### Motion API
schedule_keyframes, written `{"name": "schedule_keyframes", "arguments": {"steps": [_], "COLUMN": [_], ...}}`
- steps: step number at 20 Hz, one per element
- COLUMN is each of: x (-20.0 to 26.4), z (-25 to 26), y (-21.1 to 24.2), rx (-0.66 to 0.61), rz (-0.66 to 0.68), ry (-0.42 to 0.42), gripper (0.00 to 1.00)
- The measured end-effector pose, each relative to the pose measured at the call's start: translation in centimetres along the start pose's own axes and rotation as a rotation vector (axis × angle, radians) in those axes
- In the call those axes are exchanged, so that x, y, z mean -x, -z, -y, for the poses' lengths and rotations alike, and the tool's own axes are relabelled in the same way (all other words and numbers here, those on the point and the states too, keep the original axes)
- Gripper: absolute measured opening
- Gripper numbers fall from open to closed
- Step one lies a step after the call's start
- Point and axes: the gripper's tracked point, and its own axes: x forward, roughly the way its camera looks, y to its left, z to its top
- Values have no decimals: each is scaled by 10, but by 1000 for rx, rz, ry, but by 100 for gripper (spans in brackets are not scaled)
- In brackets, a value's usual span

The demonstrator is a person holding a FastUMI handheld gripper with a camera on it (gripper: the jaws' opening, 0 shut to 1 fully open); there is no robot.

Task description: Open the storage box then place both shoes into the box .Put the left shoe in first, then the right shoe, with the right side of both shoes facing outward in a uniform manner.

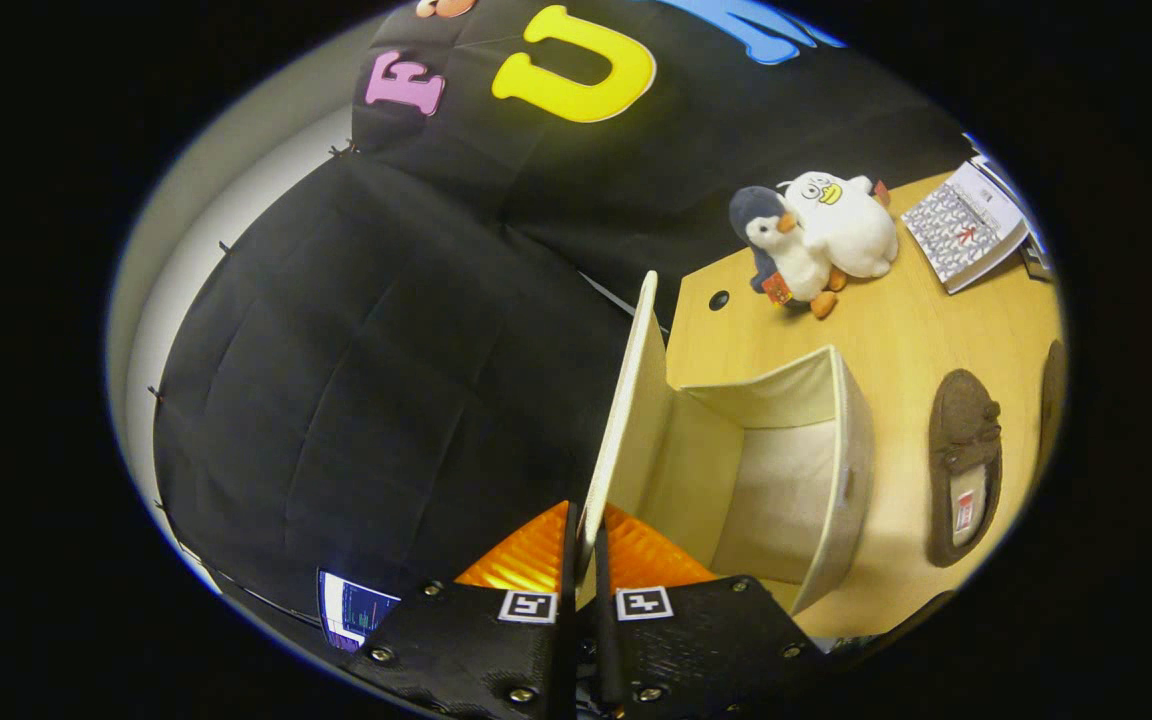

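Black cloth wall (386, 330) behind wooden tabletop (896, 330) w/ plush toys (816, 240), book (966, 235).

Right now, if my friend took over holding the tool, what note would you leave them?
Tool: fingers closed on the edge of the storage box lid, holding it swung up.
Storage box: open on the wooden table, inside looks empty.
One brown shoe lies on the table just beyond the box; a second dark shape past it may be the other shoe, too cut off to tell.
Two plush toys and a book sit further back.
Done: lid opened.
Left: release the lid, put the left shoe in, then the right, right sides outward.
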Motion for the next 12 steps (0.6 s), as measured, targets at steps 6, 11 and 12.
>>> {"name": "schedule_keyframes", "arguments": {"steps": [6,11,12], "x": [-89,-187,-203], "z": [-78,-99,-97], "y": [21,61,72], "rx": [-18,19,10], "rz": [-43,-89,-106], "ry": [-4,26,39], "gripper": [7,7,7]}}
